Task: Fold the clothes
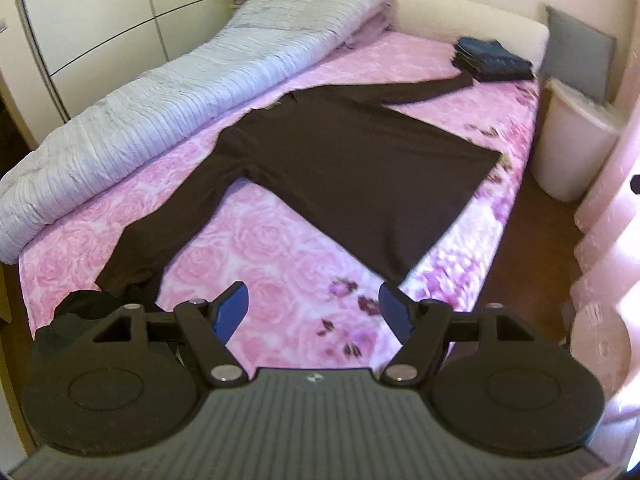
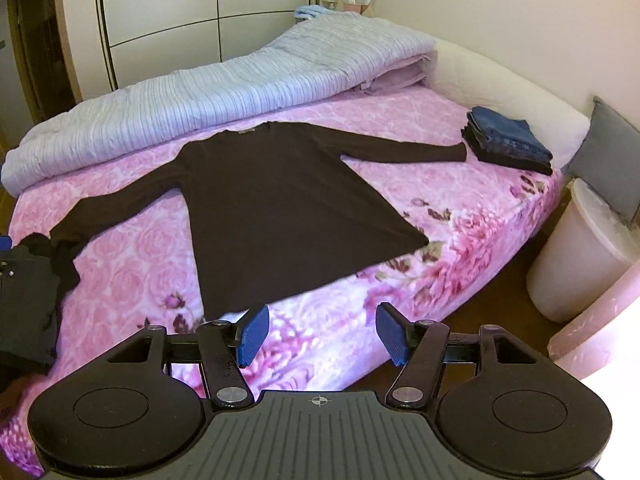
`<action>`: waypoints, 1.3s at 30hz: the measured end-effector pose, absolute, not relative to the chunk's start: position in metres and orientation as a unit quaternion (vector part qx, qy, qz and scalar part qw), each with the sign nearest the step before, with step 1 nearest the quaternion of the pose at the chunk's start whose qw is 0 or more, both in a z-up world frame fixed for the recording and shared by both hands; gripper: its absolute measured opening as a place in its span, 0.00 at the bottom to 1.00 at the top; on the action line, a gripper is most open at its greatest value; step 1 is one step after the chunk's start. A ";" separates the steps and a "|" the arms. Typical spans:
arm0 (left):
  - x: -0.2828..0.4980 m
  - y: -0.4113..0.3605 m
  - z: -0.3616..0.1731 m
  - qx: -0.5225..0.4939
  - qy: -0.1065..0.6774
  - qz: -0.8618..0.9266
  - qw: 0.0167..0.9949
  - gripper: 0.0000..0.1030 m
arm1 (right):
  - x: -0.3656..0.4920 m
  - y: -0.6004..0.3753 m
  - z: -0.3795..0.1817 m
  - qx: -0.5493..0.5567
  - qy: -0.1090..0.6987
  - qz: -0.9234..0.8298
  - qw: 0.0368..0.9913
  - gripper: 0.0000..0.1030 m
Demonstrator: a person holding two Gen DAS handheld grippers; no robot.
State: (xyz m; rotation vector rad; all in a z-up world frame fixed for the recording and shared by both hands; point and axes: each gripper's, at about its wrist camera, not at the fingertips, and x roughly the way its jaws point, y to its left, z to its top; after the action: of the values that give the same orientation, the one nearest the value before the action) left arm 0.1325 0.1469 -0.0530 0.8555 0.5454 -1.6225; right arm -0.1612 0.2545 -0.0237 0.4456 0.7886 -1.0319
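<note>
The left gripper (image 1: 314, 306) and right gripper (image 2: 320, 334) are held with blue pads spread, nothing between them, above the pink rose-print bedsheet (image 2: 320, 344). Just ahead of both, a dark brown long-sleeved top (image 2: 280, 208) is laid flat, sleeves outstretched. Farther off to the right, folded blue jeans (image 2: 510, 140) are stacked; beyond, a pale striped duvet (image 2: 224, 88) is bunched.

A bed (image 2: 460, 264) with a pink rose-print sheet filled the frame. A dark long-sleeved top (image 2: 280, 204) lay flat at its centre, sleeves spread. A pale blue quilt (image 2: 224, 88) (rolled back) ran along the upper left. Folded jeans (image 2: 508, 138) sat stacked at upper right, dark crumpled clothes (image 2: 40, 256) at the left edge.
</note>
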 end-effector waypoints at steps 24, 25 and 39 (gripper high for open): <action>0.121 0.152 -0.054 0.372 0.229 -0.690 0.576 0.66 | -0.179 0.268 -0.038 0.234 0.381 -0.486 0.751 0.63; 0.123 0.152 -0.054 0.372 0.231 -0.688 0.578 0.66 | -0.177 0.267 -0.039 0.232 0.383 -0.485 0.751 0.63; 0.140 0.167 -0.058 0.373 0.251 -0.650 0.613 0.66 | -0.153 0.262 -0.052 0.217 0.401 -0.453 0.766 0.64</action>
State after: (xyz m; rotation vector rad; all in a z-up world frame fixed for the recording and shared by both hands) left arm 0.1398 0.1674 -0.0583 0.8608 0.5783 -1.4986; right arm -0.1528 0.2622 -0.0521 0.4720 0.8715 -0.9840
